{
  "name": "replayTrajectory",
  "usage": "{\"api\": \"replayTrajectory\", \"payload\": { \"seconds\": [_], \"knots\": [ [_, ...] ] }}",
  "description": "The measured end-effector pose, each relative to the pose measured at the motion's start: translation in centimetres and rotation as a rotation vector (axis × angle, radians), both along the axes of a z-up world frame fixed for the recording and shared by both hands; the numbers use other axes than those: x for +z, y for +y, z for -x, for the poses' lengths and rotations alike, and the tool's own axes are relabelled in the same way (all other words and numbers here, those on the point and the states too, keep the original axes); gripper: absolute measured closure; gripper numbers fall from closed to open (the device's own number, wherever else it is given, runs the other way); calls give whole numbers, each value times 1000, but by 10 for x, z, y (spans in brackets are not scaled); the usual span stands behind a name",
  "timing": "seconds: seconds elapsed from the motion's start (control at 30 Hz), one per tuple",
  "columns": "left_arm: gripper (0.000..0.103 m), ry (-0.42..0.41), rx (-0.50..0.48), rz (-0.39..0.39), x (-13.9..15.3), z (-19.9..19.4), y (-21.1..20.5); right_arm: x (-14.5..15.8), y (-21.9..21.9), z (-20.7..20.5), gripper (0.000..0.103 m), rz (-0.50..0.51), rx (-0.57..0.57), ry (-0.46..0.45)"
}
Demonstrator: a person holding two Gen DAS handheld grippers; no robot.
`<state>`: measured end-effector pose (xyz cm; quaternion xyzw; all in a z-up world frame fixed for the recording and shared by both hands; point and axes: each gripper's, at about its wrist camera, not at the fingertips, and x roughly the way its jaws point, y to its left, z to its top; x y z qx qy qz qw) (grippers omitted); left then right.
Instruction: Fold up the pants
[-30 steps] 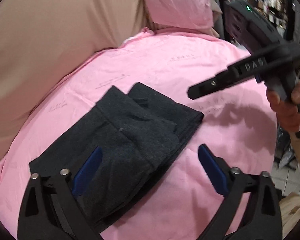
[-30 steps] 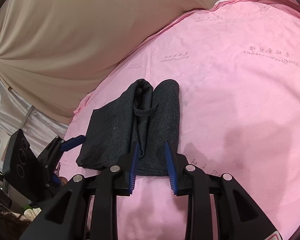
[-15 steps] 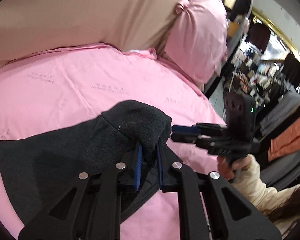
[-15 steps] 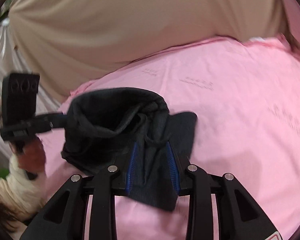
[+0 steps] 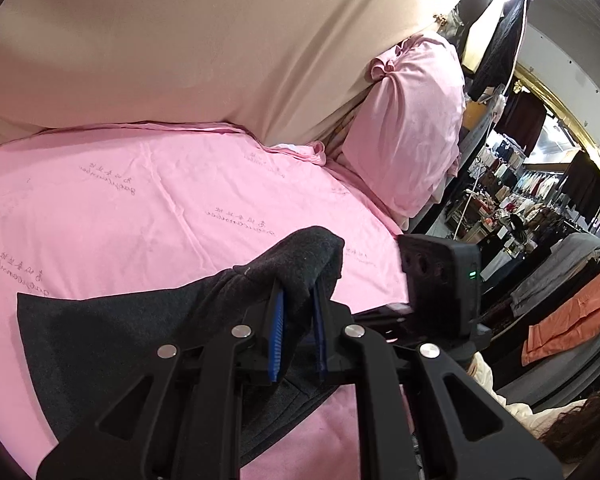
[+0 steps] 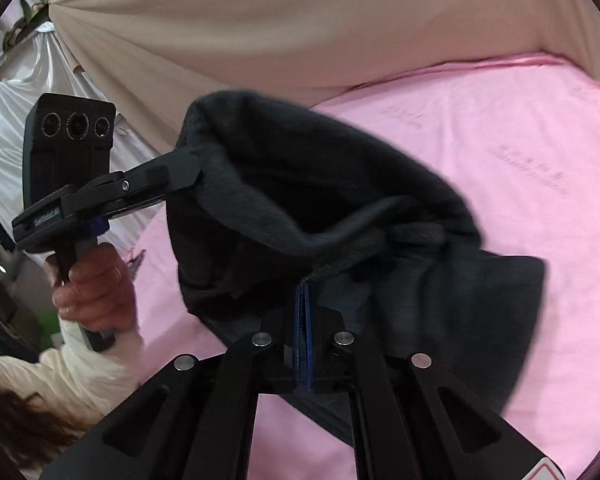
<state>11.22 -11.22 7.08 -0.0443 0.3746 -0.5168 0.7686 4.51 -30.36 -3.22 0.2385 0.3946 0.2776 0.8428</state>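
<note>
dark grey pants (image 6: pixel 340 208) hang lifted off the pink bed (image 5: pixel 140 200), left gripper (image 5: pixel 298 332) and right gripper (image 6: pixel 302 340) each clenched on one end, ready to carry a fold over.

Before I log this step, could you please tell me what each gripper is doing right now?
Left gripper: closed on a raised fold of the dark grey pants.
Right gripper: closed on the pants' edge, lifted above the pink sheet.

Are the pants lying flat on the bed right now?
No. Both grippers, left and right, pinch the pants, lifting one end off the pink sheet; the rest lies flat.
</note>
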Motion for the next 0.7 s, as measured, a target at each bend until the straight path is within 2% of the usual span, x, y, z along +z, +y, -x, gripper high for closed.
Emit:
{"api": "replayTrajectory", "payload": {
  "seconds": [0.17,0.23,0.27,0.3,0.33,0.4,0.43,0.47,0.53,0.6,0.67,0.7],
  "knots": [
    [91,26,-23,-13,-10,6,-8,-57,12,-40,101,-14,-63,175],
    [90,37,-38,-50,-21,13,-15,-58,1,-30,99,-81,-69,170],
    [90,43,-51,-63,-26,17,-19,-52,-11,-18,83,-105,-81,166],
    [88,44,-64,-76,-30,22,-22,-45,-23,-2,59,-111,-111,143],
    [85,33,-76,-97,-37,30,-29,-40,-35,13,51,-99,-151,114],
    [72,12,-102,-132,-50,44,-40,-33,-62,50,49,-30,-235,85],
    [54,-1,-110,-157,-61,53,-48,-35,-76,64,49,-25,-282,97],
    [40,-6,-109,-175,-68,59,-53,-36,-87,74,48,-43,-316,109],
    [37,7,-123,-198,-81,69,-57,-41,-103,88,48,-102,-348,134],
    [31,49,-130,-179,-80,74,-45,-42,-106,92,47,-113,-350,145],
    [14,56,-67,-116,-62,72,-13,-43,-105,85,42,-149,-329,151],
    [13,44,-10,-89,-52,69,6,-44,-103,79,38,-175,-315,154]
  ]
}}
